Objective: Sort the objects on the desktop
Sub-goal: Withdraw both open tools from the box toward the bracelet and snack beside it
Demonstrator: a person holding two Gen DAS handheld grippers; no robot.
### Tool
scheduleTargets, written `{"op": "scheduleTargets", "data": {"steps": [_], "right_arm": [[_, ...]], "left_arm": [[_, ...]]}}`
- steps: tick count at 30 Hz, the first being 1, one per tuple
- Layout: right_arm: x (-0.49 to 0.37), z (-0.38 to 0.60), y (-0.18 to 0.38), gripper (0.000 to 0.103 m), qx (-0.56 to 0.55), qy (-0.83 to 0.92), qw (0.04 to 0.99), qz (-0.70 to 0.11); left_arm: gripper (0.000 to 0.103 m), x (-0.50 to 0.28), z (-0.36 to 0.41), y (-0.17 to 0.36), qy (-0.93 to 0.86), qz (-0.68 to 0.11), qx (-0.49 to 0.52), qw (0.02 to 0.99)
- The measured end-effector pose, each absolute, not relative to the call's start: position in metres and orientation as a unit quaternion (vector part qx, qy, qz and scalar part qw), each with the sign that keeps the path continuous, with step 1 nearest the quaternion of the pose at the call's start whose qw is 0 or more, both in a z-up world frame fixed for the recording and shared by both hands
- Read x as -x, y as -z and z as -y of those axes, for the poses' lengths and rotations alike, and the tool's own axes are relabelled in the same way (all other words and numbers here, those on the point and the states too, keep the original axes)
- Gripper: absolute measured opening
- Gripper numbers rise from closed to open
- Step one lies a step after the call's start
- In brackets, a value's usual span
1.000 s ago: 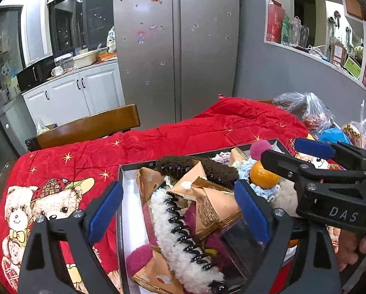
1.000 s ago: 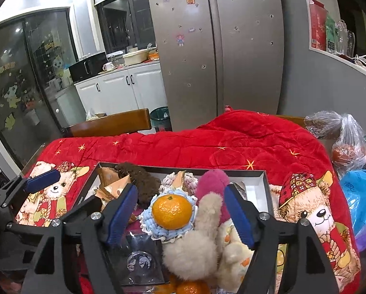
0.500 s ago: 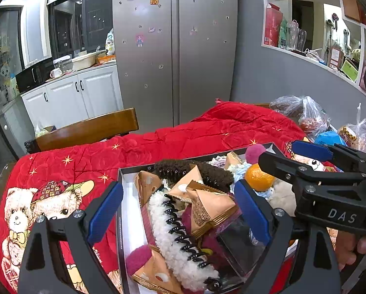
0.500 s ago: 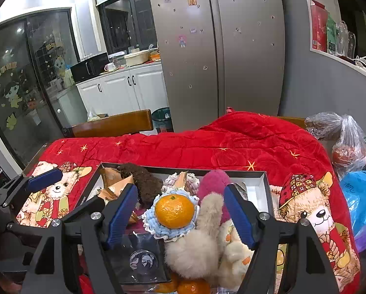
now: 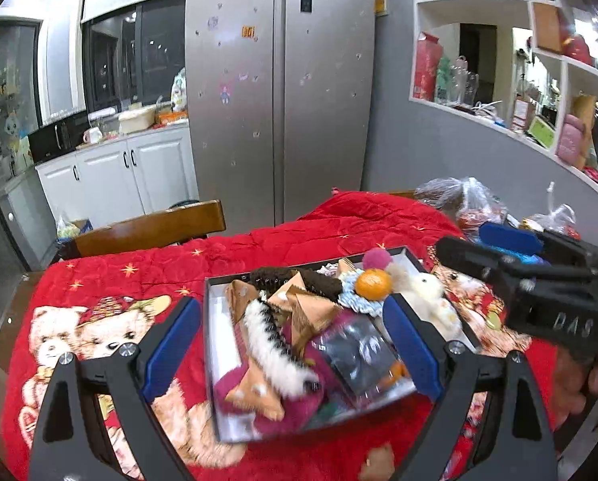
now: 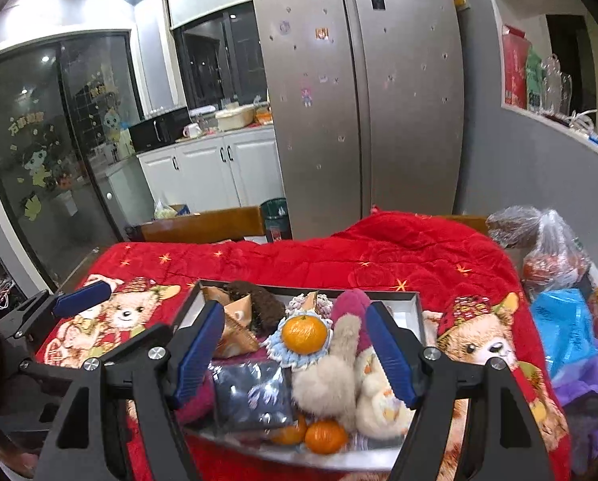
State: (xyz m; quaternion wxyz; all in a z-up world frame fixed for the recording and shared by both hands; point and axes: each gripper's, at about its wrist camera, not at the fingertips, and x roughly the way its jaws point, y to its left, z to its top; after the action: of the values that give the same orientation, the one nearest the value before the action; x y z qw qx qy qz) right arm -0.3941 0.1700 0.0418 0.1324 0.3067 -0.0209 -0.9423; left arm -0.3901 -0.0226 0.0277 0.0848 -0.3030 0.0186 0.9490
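Fingers spread wide and empty, left gripper (image 5: pixel 290 344) and right gripper (image 6: pixel 299 354) hover over the heaped tray (image 6: pixel 413 300) on the red quilt (image 6: pixel 399 256); a clumsy grab could roll the tangerine (image 6: pixel 304 333) off.

The shallow box (image 6: pixel 413 300) is heaped to its rim, the tangerine (image 6: pixel 304 333) topmost. Left of the box and beyond it, the red bear blanket (image 6: pixel 282 260) lies bare. Right of the box, plastic bags (image 6: pixel 551 256) crowd the edge. Beyond the box stands a wooden chair back (image 5: pixel 150 230).
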Motion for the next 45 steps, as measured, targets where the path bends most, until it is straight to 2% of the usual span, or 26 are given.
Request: {"op": "scheduleTargets", "data": {"steps": [8, 12, 16, 21, 25, 29, 45], "right_arm": [[0.318, -0.187, -0.076, 0.079, -0.276, 0.956, 0.101, -0.003], [0.282, -0.19, -0.078, 0.079, -0.263, 0.96, 0.095, -0.003], [0.253, -0.188, -0.063, 0.079, -0.266, 0.959, 0.095, 0.002], [0.22, -0.187, -0.019, 0.079, -0.297, 0.948, 0.115, 0.011], [0.209, -0.191, 0.021, 0.079, -0.334, 0.936, 0.112, 0.006], [0.209, -0.197, 0.053, 0.079, -0.369, 0.922, 0.118, 0.021], [0.227, -0.176, 0.099, 0.079, -0.425, 0.892, 0.158, -0.002]], "left_arm": [[0.098, 0.309, 0.035, -0.046, -0.952, -0.005, 0.292, 0.093], [0.099, 0.275, 0.025, -0.035, -0.952, -0.045, 0.293, 0.082], [0.099, 0.247, 0.018, -0.012, -0.948, -0.058, 0.304, 0.08], [0.099, 0.226, 0.019, 0.038, -0.937, -0.027, 0.335, 0.1], [0.099, 0.227, 0.015, 0.074, -0.928, 0.0, 0.356, 0.114], [0.099, 0.234, 0.008, 0.095, -0.921, -0.006, 0.372, 0.12], [0.099, 0.264, -0.001, 0.118, -0.904, -0.015, 0.405, 0.137]]}}
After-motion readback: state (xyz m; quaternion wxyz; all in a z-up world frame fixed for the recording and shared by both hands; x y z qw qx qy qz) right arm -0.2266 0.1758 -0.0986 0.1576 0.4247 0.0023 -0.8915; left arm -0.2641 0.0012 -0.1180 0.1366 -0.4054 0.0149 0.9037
